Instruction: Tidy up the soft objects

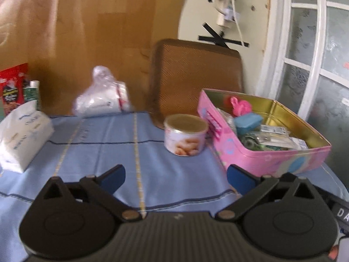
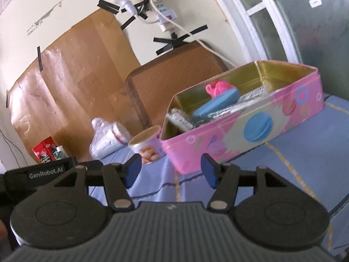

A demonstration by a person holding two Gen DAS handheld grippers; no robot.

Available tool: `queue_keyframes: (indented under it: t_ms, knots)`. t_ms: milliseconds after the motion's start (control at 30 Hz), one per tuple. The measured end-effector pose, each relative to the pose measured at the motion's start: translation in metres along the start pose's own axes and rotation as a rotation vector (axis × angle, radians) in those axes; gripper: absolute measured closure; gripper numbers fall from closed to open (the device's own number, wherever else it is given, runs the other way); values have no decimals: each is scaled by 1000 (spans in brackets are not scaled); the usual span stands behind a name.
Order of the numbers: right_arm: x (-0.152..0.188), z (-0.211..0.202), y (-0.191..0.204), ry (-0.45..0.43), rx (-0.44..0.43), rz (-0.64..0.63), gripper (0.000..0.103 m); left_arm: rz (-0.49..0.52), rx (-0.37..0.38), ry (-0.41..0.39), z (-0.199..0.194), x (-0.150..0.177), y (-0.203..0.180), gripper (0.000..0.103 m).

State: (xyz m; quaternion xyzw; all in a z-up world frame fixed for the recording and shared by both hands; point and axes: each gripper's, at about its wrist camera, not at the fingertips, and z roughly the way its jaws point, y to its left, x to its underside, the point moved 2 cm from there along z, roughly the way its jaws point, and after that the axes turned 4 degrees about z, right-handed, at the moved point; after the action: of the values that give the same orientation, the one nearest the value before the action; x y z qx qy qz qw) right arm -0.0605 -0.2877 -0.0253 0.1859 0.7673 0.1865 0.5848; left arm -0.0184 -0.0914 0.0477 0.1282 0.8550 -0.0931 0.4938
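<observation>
Soft white tissue pack lies on the blue checked tablecloth covering the table, at the left side of the left wrist view, well apart from both claws. Left claw hovers over the cloth with its blue-padded fingers spread apart and nothing between them. Right claw is likewise spread and empty, just before the near corner of the open pink rectangular metal tin.

Beside the tin's left end stands a short round can with a gold rim. Inside the tin lie a blue oval case, a pink knitted item and several small packets.

Farther back, a crumpled clear plastic bag of white contents rests at the table's rear edge, near a brown woven mat that leans upright. A red carton stands at the far left.
</observation>
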Motion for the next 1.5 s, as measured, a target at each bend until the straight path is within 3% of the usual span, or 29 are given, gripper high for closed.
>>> queue_keyframes:
  t_ms: [333, 900, 1500]
  knots:
    - [7, 0, 17, 28, -18, -24, 32, 8, -52, 4, -7, 9, 14, 0]
    - [3, -4, 12, -16, -11, 1, 26, 136, -39, 54, -10, 12, 1, 0]
    - [0, -7, 1, -48, 2, 38, 23, 194, -30, 85, -8, 15, -12, 0]
